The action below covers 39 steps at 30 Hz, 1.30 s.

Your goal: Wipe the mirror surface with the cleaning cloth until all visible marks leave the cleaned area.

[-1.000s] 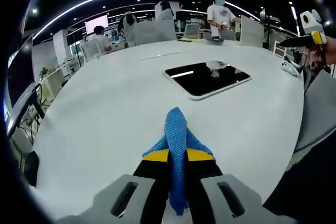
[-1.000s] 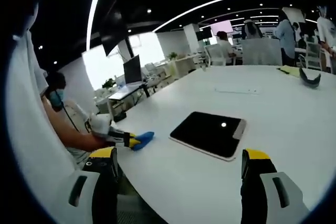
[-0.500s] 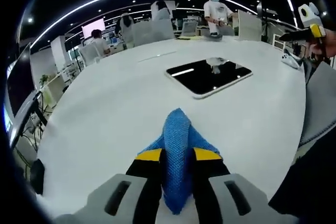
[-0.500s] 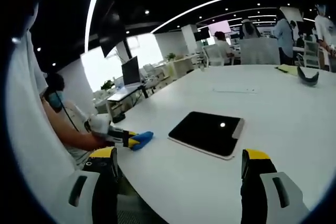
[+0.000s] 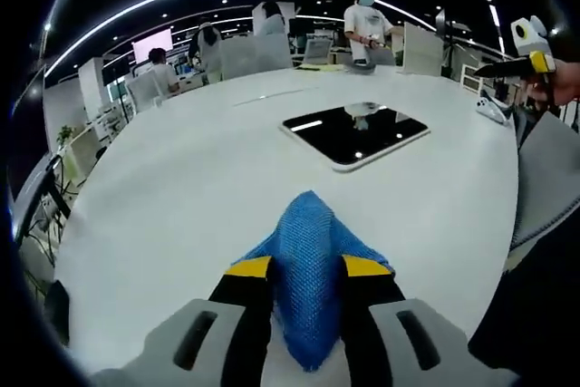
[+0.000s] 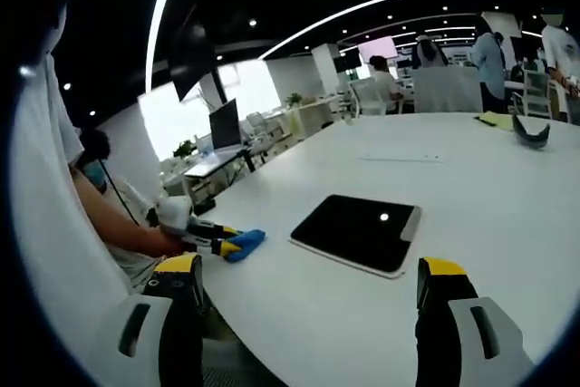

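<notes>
Tabletop (image 5: 163, 188) first: it is a broad white round surface, and everything else sits relative to the mirror (image 5: 355, 133) lying flat on it. That mirror is a dark rectangular slab with a pale rim, reflecting ceiling lights; from your right gripper view the mirror (image 6: 358, 231) lies just ahead of the jaws. Any marks on its glass are too small to make out here.

Your left gripper (image 5: 306, 269) is clamped on the blue cleaning cloth (image 5: 308, 246), which bulges up between the yellow-tipped jaws and hangs over the tabletop, well short of the mirror's near edge. In the right gripper view the same cleaning cloth (image 6: 245, 243) sits to the mirror's left, apart from it.

Your right gripper (image 6: 308, 301) stands with its jaws spread wide and holds nothing, raised above the table on the mirror's near side.

Watch for this: the mirror looks unsecured, so a hard sideways wipe could push it across the smooth tabletop. A bunched cloth may also touch with a small patch and leave streaks.
</notes>
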{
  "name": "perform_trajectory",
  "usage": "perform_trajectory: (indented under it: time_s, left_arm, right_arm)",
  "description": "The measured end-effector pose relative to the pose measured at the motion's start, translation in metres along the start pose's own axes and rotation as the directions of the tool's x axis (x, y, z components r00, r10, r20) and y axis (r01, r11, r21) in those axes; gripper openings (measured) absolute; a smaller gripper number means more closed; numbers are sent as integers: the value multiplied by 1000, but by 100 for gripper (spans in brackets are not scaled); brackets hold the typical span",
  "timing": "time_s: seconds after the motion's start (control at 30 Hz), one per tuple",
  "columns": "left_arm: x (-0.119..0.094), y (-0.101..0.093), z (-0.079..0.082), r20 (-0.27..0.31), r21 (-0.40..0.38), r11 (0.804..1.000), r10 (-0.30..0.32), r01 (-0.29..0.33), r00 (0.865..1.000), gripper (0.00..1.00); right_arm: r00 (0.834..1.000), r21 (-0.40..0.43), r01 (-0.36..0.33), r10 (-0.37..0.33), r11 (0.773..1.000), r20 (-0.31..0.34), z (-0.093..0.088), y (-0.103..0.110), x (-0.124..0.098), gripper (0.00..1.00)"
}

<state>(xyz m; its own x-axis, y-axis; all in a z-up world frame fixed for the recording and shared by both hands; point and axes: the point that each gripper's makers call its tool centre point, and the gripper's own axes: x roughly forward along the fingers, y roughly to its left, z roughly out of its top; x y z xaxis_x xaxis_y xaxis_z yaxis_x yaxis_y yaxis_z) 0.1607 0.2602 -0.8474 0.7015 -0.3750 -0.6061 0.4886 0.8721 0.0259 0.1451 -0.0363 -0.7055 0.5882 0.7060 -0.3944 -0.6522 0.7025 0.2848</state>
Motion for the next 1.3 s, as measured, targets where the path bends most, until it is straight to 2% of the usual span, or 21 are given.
perform_trajectory:
  time_s: [0.3,0.43,0.57,0.67,0.73,0.8,0.97,1.13,1.3]
  left_arm:
    - [1,7,2,25,15,999,-35,34,999,40]
    - [3,16,2,32,5,999,-36,36,999,51]
    - [4,13,4,26,2,998,-59,59,998,54]
    - [4,6,4,22,4,997,-82,82,996,62]
    - [3,5,5,4,-4,997,-75,75,997,63]
    - [2,7,5,-20,-46,997,-60,59,998,66]
    - [-6,6,10,-9,-54,997,-47,47,999,73]
    - [-19,2,29,49,-58,997,-43,46,998,74]
    - [-34,-10,65,142,-49,996,-62,70,988,79]
  right_arm:
    - [1000,-6,-1,1,1000,-10,1,3,5,98]
    - [1000,-10,-2,2,1000,-14,2,4,7,98]
    - [1000,-15,-4,4,1000,-18,3,4,8,98]
    - [1000,-17,-6,5,1000,-20,3,4,8,98]
    - [1000,-20,-7,6,1000,-19,4,5,8,98]
    - [1000,-21,-8,8,1000,-17,4,4,7,98]
    - [1000,-26,-9,8,1000,-11,6,3,6,98]
    - [1000,-27,-12,11,1000,-7,5,3,6,98]
    - [1000,-24,-11,11,1000,-3,4,1,4,99]
